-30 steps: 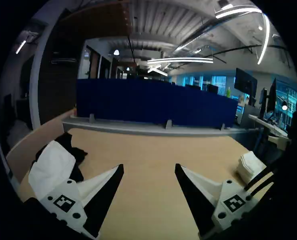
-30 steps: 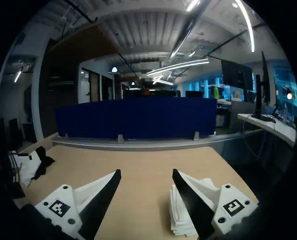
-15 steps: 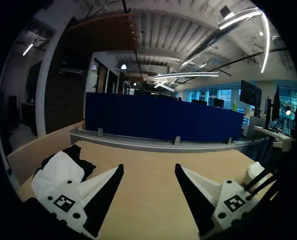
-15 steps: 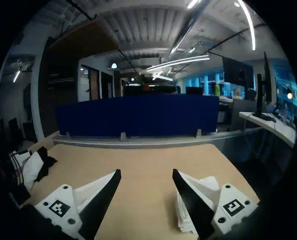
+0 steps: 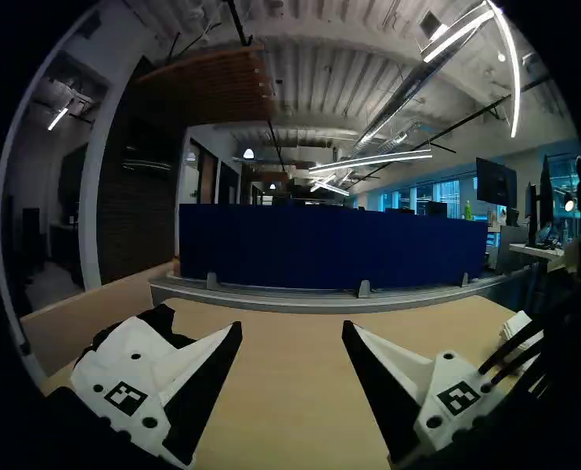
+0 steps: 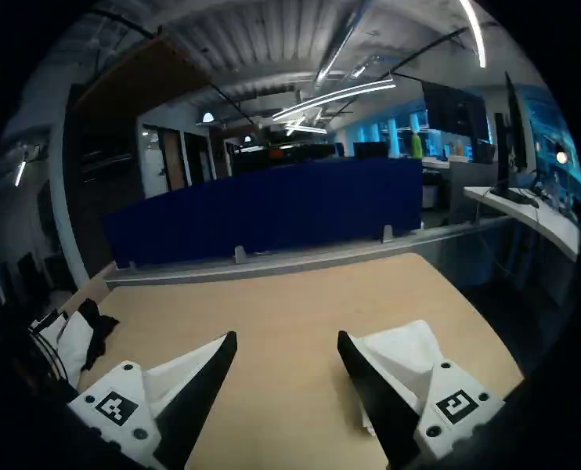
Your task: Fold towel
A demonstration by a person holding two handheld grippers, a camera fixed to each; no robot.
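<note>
My left gripper (image 5: pixel 290 345) stands open above the wooden table (image 5: pixel 290 368), nothing between its fingers. A heap of white and black cloth (image 5: pixel 138 333) lies at the table's left, partly behind the left finger. A white folded stack (image 5: pixel 520 325) peeks out at the far right. My right gripper (image 6: pixel 286 352) is open too, empty. A folded white towel stack (image 6: pixel 400 348) lies on the table (image 6: pixel 283 313) behind its right finger. The white and black cloth heap (image 6: pixel 77 338) sits at the left edge in the right gripper view.
A long blue partition (image 5: pixel 330 247) on a grey rail (image 5: pixel 314 296) closes the table's far edge. Desks with monitors (image 6: pixel 517 149) stand to the right. The table's right edge (image 6: pixel 478 313) drops off near the folded stack.
Both gripper views have tilted: the left now looks higher and lower to the table, with the cloth heap slipping behind its finger. The right view has rolled and shows more of the folded stack's top.
</note>
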